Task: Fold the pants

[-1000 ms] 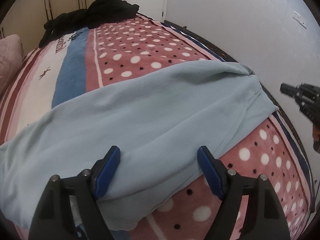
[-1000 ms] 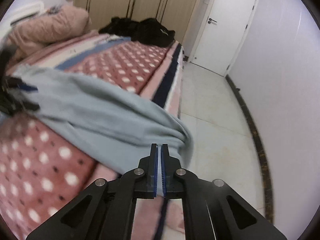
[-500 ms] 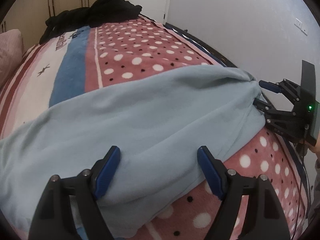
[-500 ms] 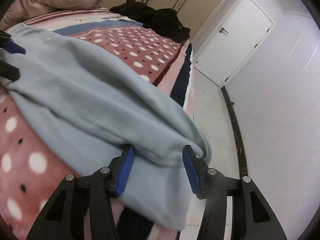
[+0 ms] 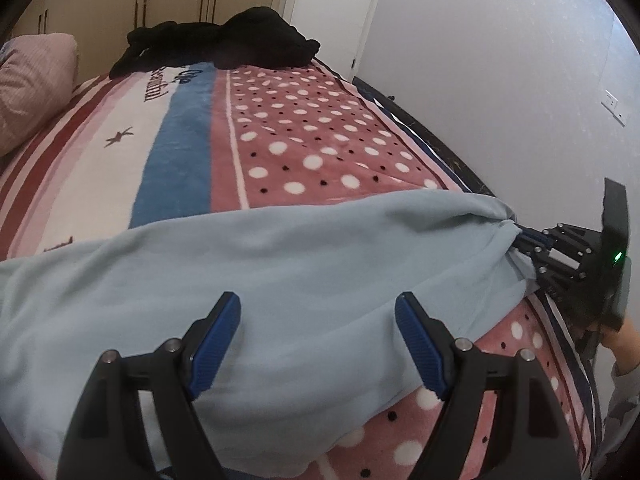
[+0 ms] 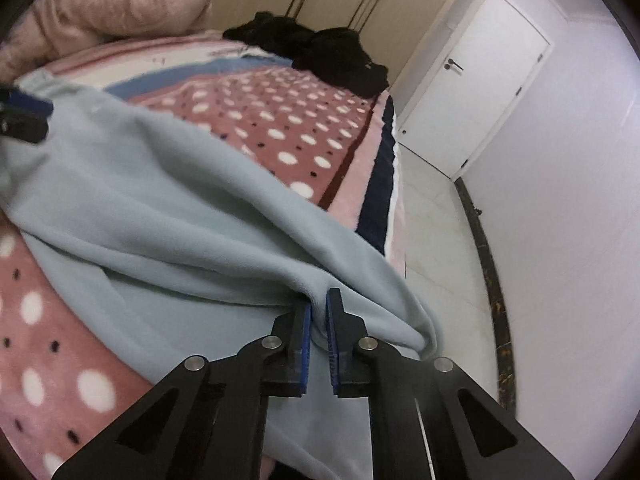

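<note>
Lying spread across the near part of the bed [image 5: 280, 128], the light blue pants [image 5: 280, 264] cover the pink dotted blanket [image 5: 320, 152] from left to right, soft and fleecy, with shallow folds; their right end is gathered into a bunch at the bed's right edge. Right gripper [image 6: 318, 320]: jaws pressed together, pinching that bunched cloth, the tool pointing downward over the edge beside the floor [image 6: 436, 248]. Left gripper [image 5: 318, 344]: jaws spread wide above the pants' near hem, pads clear of the cloth, angled downward. Black clothes [image 5: 224, 44] lie at the far end.
</note>
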